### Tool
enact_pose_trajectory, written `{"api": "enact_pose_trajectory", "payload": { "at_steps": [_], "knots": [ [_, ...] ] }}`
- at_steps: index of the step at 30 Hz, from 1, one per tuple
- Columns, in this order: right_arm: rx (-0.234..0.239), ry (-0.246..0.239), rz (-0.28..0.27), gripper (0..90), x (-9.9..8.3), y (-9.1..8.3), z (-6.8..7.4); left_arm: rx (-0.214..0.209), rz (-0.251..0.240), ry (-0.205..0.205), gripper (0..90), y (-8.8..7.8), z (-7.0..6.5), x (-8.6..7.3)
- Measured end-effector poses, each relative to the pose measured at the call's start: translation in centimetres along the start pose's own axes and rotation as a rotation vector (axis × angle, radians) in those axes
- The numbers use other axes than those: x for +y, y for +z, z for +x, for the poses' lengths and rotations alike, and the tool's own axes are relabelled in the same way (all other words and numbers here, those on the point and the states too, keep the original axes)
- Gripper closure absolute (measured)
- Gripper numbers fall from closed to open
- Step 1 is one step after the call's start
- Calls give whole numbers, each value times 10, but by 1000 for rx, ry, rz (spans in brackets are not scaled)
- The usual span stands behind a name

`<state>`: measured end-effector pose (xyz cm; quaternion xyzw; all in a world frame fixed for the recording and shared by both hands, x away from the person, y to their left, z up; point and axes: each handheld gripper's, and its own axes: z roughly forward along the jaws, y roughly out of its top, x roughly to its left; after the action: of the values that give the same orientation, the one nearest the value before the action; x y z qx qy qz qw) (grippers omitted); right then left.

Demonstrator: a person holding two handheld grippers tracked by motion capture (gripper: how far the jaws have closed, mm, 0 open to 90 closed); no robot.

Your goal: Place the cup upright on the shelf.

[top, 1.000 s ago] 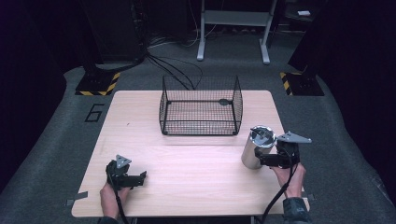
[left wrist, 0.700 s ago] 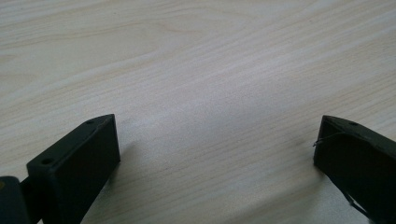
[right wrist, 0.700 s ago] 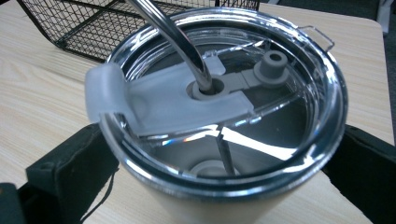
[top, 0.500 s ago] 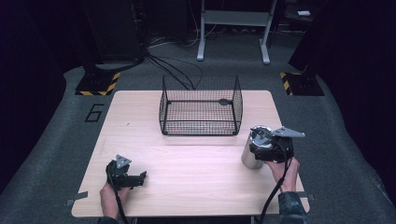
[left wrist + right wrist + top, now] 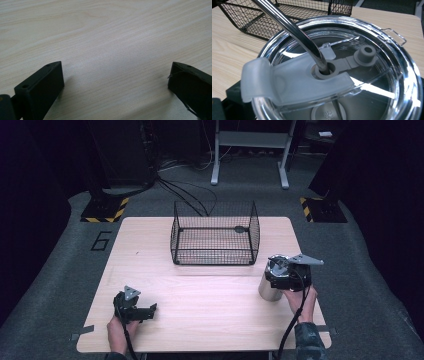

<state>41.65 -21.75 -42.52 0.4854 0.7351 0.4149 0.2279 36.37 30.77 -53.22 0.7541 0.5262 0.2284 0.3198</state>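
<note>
Right claw (image 5: 278,270) moved onto tumbler (image 5: 270,288)

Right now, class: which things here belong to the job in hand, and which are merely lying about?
In the job:
right gripper, at the tumbler
steel tumbler, clear lid, metal straw

Lying about:
wire basket, behind on the table
left gripper, open, resting idle

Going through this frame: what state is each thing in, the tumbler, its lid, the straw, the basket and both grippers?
Tumbler: upright on the table.
Lid: on, flap open.
Straw: through the lid's hole, tilted.
Wire basket: upright, nothing visible inside.
Left gripper: open, above bare wood.
Right gripper: at the tumbler's top, jaws hidden.
</note>
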Motion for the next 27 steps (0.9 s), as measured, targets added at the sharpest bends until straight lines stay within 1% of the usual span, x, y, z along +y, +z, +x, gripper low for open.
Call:
{"api": "enact_pose_trajectory", "payload": {
  "at_steps": [2,6,7,9,18,24,26,27],
  "knots": [
    [-4,-1,-1,0,0,1,0,0,0,0,2,0,0,0],
    [-4,16,-8,10,-1,3,1,0,0,-1,2,0,0,0],
    [-6,3,-12,14,-1,3,0,0,0,0,2,0,0,0],
    [-8,-4,-15,17,-1,3,1,0,0,0,2,0,0,0],
    [-18,-2,-22,25,-2,3,1,1,-1,0,2,0,0,0],
    [-23,-12,-40,28,-3,4,2,0,0,0,2,0,0,0],
    [-23,-7,-43,29,-4,4,2,0,0,0,2,0,0,0],
    [-23,-14,-48,29,-4,4,2,0,-1,-1,2,0,0,0]
  ]
}}
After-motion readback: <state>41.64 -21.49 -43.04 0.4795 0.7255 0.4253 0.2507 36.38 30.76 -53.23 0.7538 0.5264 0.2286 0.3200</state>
